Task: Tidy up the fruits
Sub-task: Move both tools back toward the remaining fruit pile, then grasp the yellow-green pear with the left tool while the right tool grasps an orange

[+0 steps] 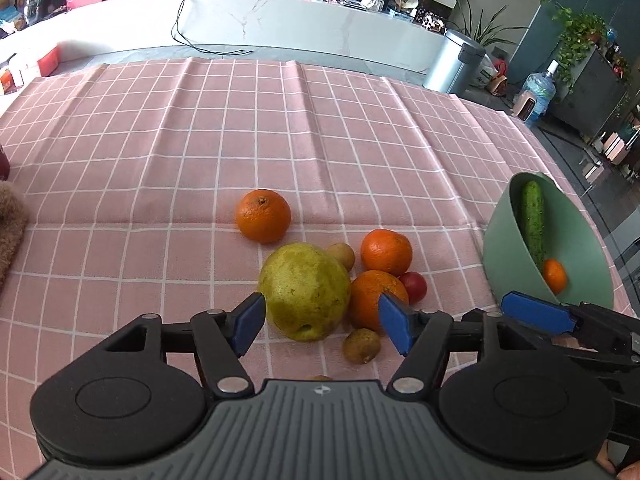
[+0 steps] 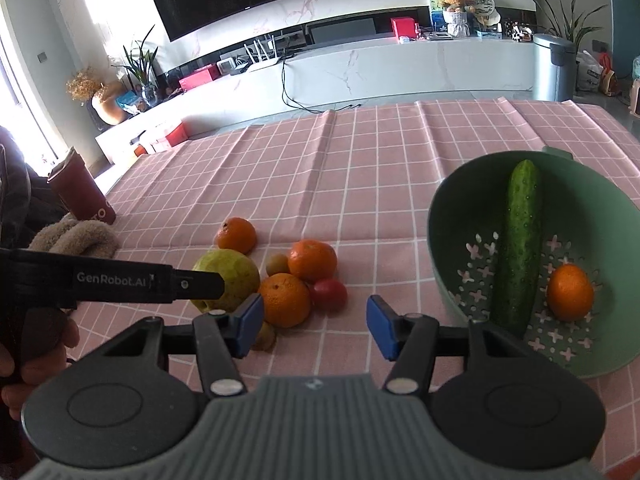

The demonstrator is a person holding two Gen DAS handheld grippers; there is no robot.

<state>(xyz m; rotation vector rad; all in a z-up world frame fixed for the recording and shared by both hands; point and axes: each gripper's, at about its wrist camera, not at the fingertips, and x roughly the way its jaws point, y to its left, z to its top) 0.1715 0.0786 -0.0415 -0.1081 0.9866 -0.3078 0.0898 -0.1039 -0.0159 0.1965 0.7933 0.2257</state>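
A yellow-green pear [image 1: 304, 291] lies on the pink checked cloth among three oranges [image 1: 263, 215], a red tomato [image 1: 414, 287] and small brown fruits [image 1: 361, 345]. My left gripper [image 1: 322, 322] is open, low over the cloth, its fingers either side of the pear's near end without touching it. A green colander bowl [image 2: 448, 216] at the right holds a cucumber [image 2: 518, 244] and an orange [image 2: 570, 291]. My right gripper [image 2: 315, 326] is open and empty, between the fruit pile [image 2: 285, 299] and the bowl. The pear shows in the right wrist view [image 2: 236, 276] too.
A brown fuzzy cloth [image 2: 76, 236] and a dark red cup [image 2: 82, 192] sit at the table's left edge. Beyond the far edge are a white counter [image 2: 400, 68], a metal bin [image 2: 554, 66] and a water bottle [image 1: 538, 92].
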